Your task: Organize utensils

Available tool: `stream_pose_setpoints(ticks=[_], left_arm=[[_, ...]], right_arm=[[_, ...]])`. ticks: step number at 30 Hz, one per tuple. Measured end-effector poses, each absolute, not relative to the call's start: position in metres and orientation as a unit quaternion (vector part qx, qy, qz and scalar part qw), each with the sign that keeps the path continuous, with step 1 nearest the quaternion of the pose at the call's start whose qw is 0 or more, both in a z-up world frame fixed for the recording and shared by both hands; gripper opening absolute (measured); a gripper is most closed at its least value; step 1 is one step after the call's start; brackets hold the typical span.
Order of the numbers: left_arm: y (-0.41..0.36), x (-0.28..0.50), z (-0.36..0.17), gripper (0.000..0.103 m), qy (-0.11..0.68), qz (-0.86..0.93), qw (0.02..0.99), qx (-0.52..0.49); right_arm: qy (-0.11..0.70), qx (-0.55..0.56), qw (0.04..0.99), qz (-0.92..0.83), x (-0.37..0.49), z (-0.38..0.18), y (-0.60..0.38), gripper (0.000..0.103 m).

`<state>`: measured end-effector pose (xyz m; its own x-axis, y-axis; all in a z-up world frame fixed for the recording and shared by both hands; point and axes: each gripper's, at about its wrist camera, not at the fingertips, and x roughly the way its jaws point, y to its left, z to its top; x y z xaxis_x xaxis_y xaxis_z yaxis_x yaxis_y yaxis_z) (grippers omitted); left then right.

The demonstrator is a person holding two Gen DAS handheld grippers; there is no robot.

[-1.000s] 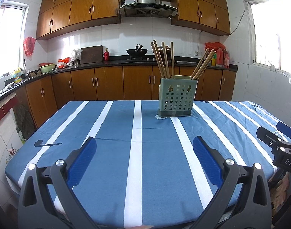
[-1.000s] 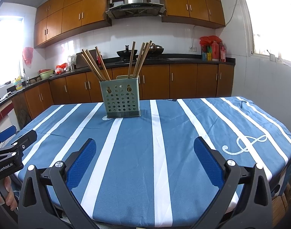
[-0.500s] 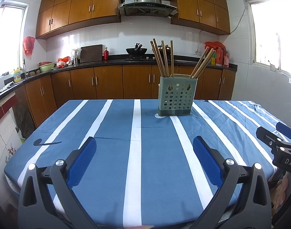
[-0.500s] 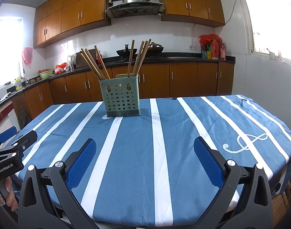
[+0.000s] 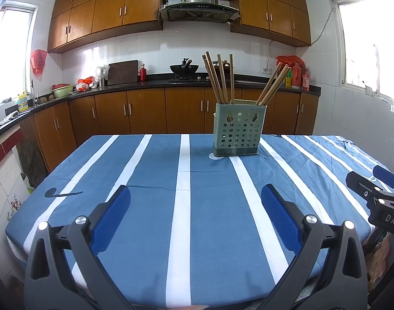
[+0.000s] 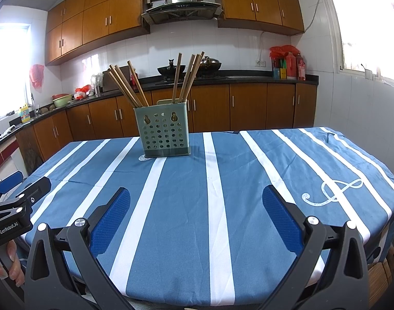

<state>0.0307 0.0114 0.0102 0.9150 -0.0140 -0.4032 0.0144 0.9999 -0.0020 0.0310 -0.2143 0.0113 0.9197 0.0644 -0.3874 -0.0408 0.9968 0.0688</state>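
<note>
Kitchen with wooden cabinets and white tile behind; up front, the counter (image 5: 150, 222) under a blue cloth with broad white stripes, weave visible and lightly creased.

Utensil holder (image 5: 237, 133) stands upright toward the far middle, well apart from both grippers. Grey-green plastic box, square, front wall punched with round holes and two keyhole slots, likely for draining and wall-hanging. Darker base tray beneath.

Chopsticks (image 5: 219, 78): thin wooden sticks in two bunches, one at each end, so probably separate compartments. They lean and fan out, loose in the box, not aligned.

Left gripper (image 5: 195, 197): fingers spread wide, nothing between them, blue textured pads facing in. Right gripper (image 6: 196, 197): same, wide and empty. Both held low over the near edge, aimed at the holder; reads as a ready stance.

No utensils lie loose on the cloth. Sorting looks complete, or not begun; cannot tell which.
</note>
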Motion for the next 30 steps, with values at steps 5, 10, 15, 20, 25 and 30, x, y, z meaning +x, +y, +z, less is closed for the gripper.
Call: stream_pose_setpoints(ticks=[5,10,15,20,25,30], left_arm=[[0.0115,0.0308,0.0081,0.099,0.207,-0.008,0.978,0.0],[0.0125,0.0308,0.0089,0.099,0.207,-0.008,0.978,0.0],[0.0117,0.0307,0.0069,0.099,0.207,-0.009,0.978,0.001],[0.012,0.0308,0.0061,0.099,0.208,-0.009,0.978,0.001],[0.0121,0.0306,0.0048,0.099,0.208,-0.008,0.978,0.001],[0.0113,0.0305,0.0033,0.099,0.209,-0.009,0.978,0.0]], right_arm=[[0.2,0.031,0.979,0.027,0.0305,0.0104,-0.2133,0.101],[0.2,0.031,0.979,0.027,0.0299,0.0102,-0.212,0.101],[0.2,0.031,0.979,0.026,0.0304,0.0108,-0.2123,0.101],[0.2,0.032,0.979,0.026,0.0304,0.0106,-0.2122,0.101],[0.2,0.032,0.979,0.026,0.0298,0.0107,-0.2112,0.101],[0.201,0.032,0.979,0.026,0.031,0.0116,-0.2124,0.101]])
